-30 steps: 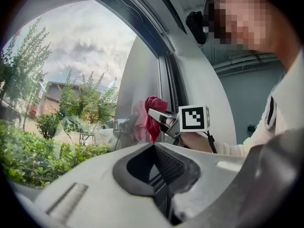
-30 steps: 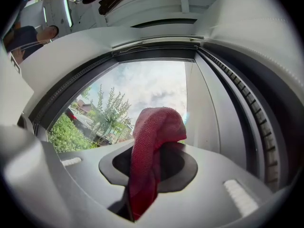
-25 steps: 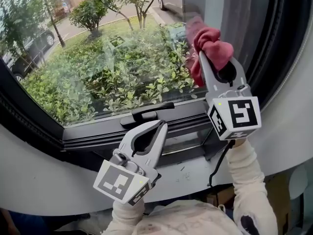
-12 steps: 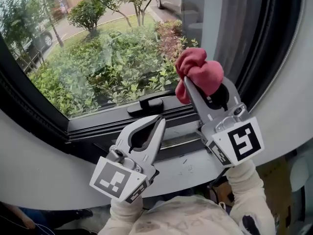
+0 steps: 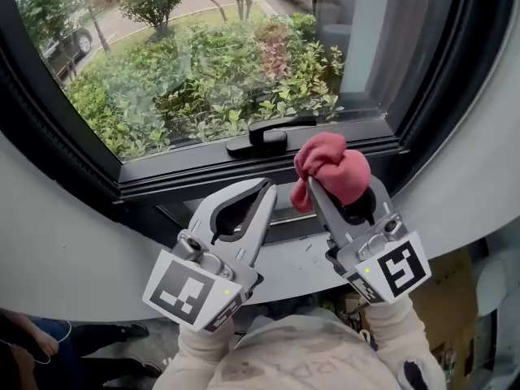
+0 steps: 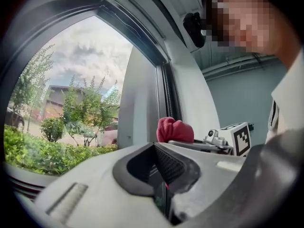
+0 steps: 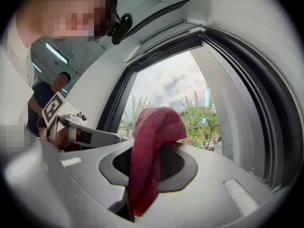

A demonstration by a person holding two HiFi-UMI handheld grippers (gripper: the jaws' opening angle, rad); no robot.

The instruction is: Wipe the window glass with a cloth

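Observation:
The window glass looks out on green bushes and fills the upper head view. A crumpled red cloth is pinched in my right gripper, which is shut on it. The cloth bulges past the tips in front of the lower window frame, below the glass. In the right gripper view the cloth hangs over the jaws and hides the tips. My left gripper sits beside it on the left, shut, with nothing in it. From the left gripper view the cloth shows just past the left gripper.
A black window handle lies on the lower frame just above the cloth. The grey sill runs under both grippers. A dark frame post rises at the right. A person stands in the room behind.
My right gripper has brought the cloth down from the right part of the glass to the lower frame, below the handle. The left gripper stayed low, still shut.

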